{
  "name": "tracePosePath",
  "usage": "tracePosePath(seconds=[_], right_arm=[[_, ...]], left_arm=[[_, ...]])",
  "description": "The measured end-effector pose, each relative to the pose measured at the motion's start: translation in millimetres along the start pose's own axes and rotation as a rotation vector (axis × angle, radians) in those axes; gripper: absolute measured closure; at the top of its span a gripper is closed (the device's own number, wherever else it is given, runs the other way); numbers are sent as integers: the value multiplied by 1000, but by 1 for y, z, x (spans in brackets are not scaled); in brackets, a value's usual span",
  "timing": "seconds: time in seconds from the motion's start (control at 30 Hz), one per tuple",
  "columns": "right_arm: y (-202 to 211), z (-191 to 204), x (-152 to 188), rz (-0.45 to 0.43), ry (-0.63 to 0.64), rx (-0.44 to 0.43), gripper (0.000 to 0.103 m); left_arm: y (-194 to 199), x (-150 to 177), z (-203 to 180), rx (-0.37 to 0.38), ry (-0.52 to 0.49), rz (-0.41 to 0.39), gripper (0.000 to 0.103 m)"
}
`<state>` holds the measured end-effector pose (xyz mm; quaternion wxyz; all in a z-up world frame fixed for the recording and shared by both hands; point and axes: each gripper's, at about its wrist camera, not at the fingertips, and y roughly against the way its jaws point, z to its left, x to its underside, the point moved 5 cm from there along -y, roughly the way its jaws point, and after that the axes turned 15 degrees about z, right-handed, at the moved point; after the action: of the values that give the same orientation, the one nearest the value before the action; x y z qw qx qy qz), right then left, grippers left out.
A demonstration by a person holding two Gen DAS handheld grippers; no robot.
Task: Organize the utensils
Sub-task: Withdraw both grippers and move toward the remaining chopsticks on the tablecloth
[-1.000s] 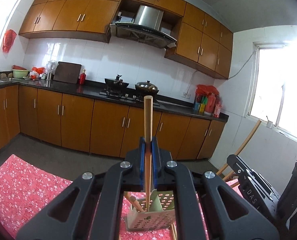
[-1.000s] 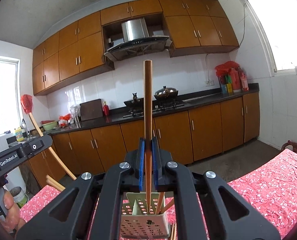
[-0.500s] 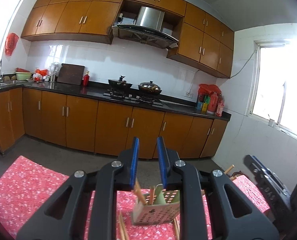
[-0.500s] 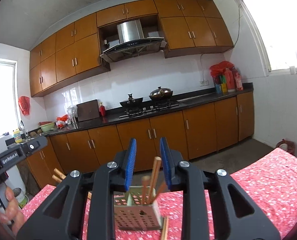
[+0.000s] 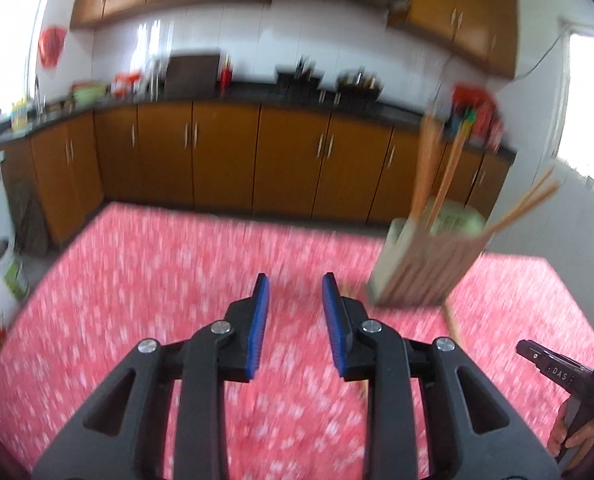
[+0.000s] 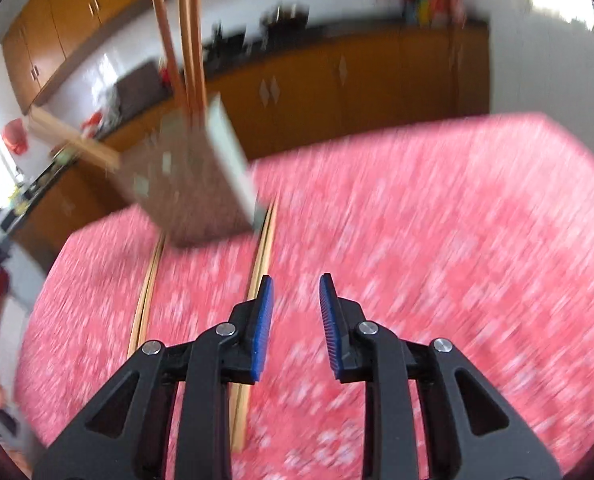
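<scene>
Here the utensil holder [image 5: 425, 256] stands right of the left gripper's [image 5: 293, 284] empty jaws.

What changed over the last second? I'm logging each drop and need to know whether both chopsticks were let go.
Both were released. The left hand-held gripper and right hand-held gripper each clamped an upright chopstick a second ago; their jaws have just been opening and now hold nothing, tilted down toward the red tablecloth. The holder stays on the table, chopsticks inside.

Blurred kitchen: orange-brown wood cabinets [image 5: 225, 160], dark countertop [image 5: 257, 94], seemingly white tiled wall [image 5: 237, 28], bright window [image 5: 589, 92].
</scene>
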<state>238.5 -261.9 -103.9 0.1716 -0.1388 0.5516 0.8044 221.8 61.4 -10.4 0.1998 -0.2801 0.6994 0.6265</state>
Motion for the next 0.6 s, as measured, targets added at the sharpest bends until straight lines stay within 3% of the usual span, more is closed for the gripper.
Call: tracePosePath(seconds=[0.23, 0.6], right_arm=[[-39, 27, 19, 97, 58, -8, 85], [-51, 33, 21, 109, 131, 88, 87]], left_arm=[[-36, 36, 9, 12, 21, 125, 75], [-50, 43, -12, 43, -9, 175, 75]])
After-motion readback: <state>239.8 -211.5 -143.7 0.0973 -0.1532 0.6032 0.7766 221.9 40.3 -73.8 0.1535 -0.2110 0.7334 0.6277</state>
